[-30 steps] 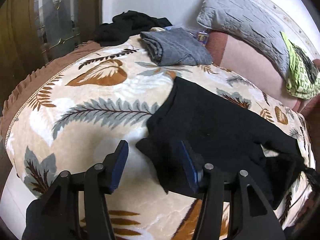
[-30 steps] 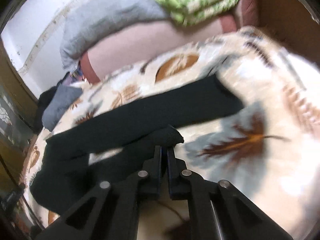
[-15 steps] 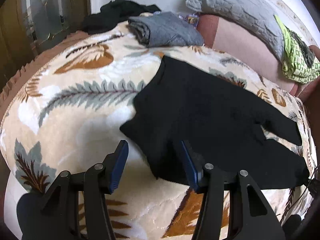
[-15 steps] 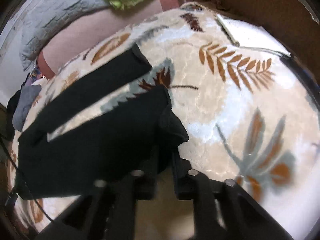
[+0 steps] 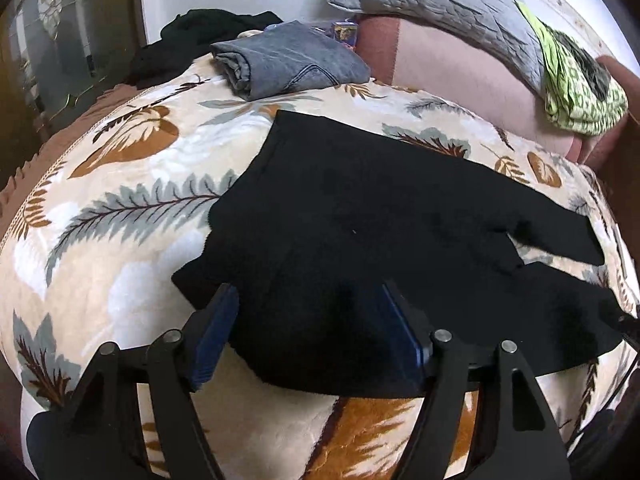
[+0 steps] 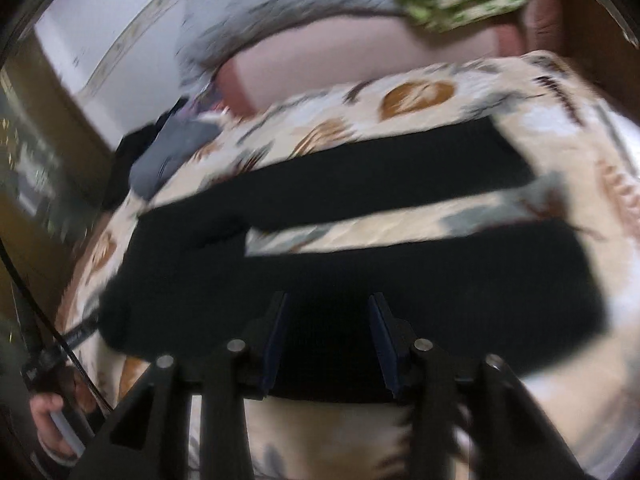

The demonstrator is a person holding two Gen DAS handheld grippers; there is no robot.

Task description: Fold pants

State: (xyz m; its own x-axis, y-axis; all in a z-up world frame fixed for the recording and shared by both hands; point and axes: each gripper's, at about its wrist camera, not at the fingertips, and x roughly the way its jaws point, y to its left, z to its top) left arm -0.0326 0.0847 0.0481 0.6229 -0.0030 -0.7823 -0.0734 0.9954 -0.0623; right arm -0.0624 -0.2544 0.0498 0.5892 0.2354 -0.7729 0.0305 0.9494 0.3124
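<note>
Left wrist view
Black pants [image 5: 360, 216]: spread flat across the leaf-print blanket [image 5: 132, 216] on the bed, waist end nearest the camera, two legs running off to the right with a narrow strip of blanket between them.
Left gripper [image 5: 308, 336]: fingers [image 5: 216, 328] wide apart, just been opening; waist edge of the pants lies between them, pads not pressing on the cloth, nothing gripped.
Folded grey garment [image 5: 288, 60]: at the far end of the blanket, apart from the pants.
Dark heap of clothes [image 5: 200, 36]: behind the grey garment, against the wall.
Grey pillow [image 5: 440, 12]: leaning at the head of the bed, with a green patterned cloth [image 5: 576, 88] beside it.

Right wrist view
Picture quality: smeared by motion, edges soft.
Black pants [image 6: 380, 272]: both legs laid out side by side, apart, a band of blanket [image 6: 360, 232] showing between them.
Right gripper [image 6: 328, 340]: fingers [image 6: 276, 340] partly apart, just been opening; nearer leg of the pants beneath and between them, seemingly not clamped.
Hand [image 6: 52, 424]: at the lower left edge, around a dark handle with a cable.
</note>
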